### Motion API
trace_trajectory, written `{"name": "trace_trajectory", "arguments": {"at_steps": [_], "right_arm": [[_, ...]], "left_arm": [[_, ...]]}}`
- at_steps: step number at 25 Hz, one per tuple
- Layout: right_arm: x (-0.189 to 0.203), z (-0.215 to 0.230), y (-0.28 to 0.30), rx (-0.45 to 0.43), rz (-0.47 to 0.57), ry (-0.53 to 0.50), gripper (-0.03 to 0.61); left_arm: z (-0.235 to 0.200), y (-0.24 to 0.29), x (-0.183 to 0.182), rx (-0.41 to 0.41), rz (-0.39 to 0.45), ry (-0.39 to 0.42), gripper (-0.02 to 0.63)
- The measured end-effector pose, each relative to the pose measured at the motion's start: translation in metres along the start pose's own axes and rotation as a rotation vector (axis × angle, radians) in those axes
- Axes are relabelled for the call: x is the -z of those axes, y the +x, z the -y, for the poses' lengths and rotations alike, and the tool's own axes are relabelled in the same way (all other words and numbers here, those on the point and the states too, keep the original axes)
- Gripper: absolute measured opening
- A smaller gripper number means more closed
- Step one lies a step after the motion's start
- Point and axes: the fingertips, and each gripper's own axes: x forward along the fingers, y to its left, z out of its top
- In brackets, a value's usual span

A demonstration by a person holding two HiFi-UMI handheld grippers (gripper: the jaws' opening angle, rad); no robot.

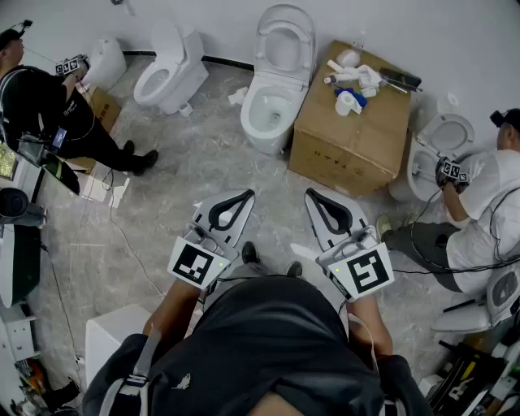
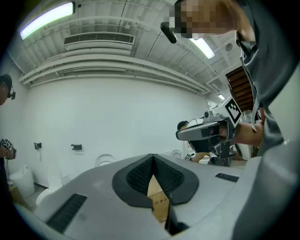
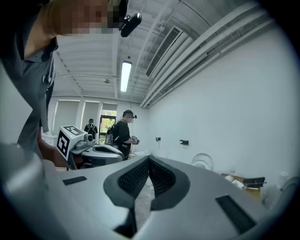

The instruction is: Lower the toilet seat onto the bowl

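Well beyond left gripper point(image 1: 247, 194) and right gripper point(image 1: 312, 194), both clenched, toilet seat point(image 1: 261, 41) stands raised.

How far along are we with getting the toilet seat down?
Done: nothing yet. The toilet seat stands raised above the bowl. In hand: nothing. The left hand-held gripper and right hand-held gripper are shut, empty and well short of the seat. Left: reach the seat and lower it onto the bowl.

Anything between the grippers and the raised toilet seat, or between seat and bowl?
Nothing visible. Bare floor separates the left gripper and right gripper from the toilet seat, which stands raised over an unobstructed bowl. The cardboard box sits to the toilet's side, off the path.
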Motion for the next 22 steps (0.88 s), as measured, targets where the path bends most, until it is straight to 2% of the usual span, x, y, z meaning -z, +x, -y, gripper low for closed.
{"name": "trace_trajectory", "arguments": {"at_steps": [14, 22], "right_arm": [[0.003, 0.009, 0.029, 0.043, -0.013, 0.016, 0.008], [0.004, 0.005, 0.059, 0.101, -0.023, 0.042, 0.008]], "left_arm": [[-0.027, 0.008, 0.008, 0.040, 0.009, -0.014, 0.005], [-0.064, -0.002, 0.013, 0.068, 0.032, -0.031, 0.005]]}}
